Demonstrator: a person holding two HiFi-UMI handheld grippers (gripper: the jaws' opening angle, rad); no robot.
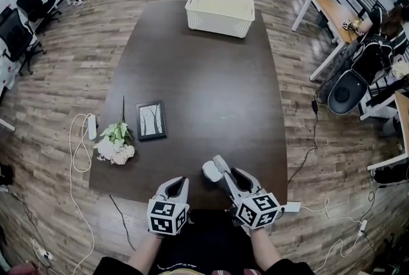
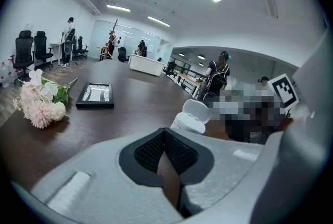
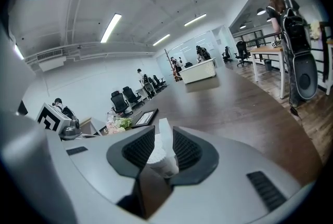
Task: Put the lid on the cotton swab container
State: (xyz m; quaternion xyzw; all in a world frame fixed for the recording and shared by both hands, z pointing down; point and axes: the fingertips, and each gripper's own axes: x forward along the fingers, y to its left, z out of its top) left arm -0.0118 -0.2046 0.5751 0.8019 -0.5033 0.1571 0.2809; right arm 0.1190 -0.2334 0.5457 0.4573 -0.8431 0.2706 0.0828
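From the head view, I hold both tongs over the near edge of the dark table (image 1: 211, 75). My left tongs (image 1: 179, 181) are closed, with nothing in them. My right tongs (image 1: 231, 171) point up and to the left, and the cotton swab container (image 1: 210, 171) stands on the table right at their tips. Its lid (image 1: 220, 162) is tipped up on the side nearer those tongs. A picture frame (image 1: 151, 120) lies further left, with a bunch of flowers (image 1: 115, 142) just beside it. A white basket (image 1: 220, 13) sits at the far end.

In the left gripper view, my left tongs (image 2: 164, 139) have their dark pads pressed together on nothing. Beyond them the container (image 2: 188, 123) is open, its lid (image 2: 197, 111) raised behind it. The frame (image 2: 94, 95) and flowers (image 2: 41, 106) are off to the left.

In the right gripper view, my right tongs (image 3: 162, 145) stand apart with the container (image 3: 162, 160) in the gap between the pads. The lid (image 3: 164, 132) rises edge-on above it. I see no clear squeeze on it.
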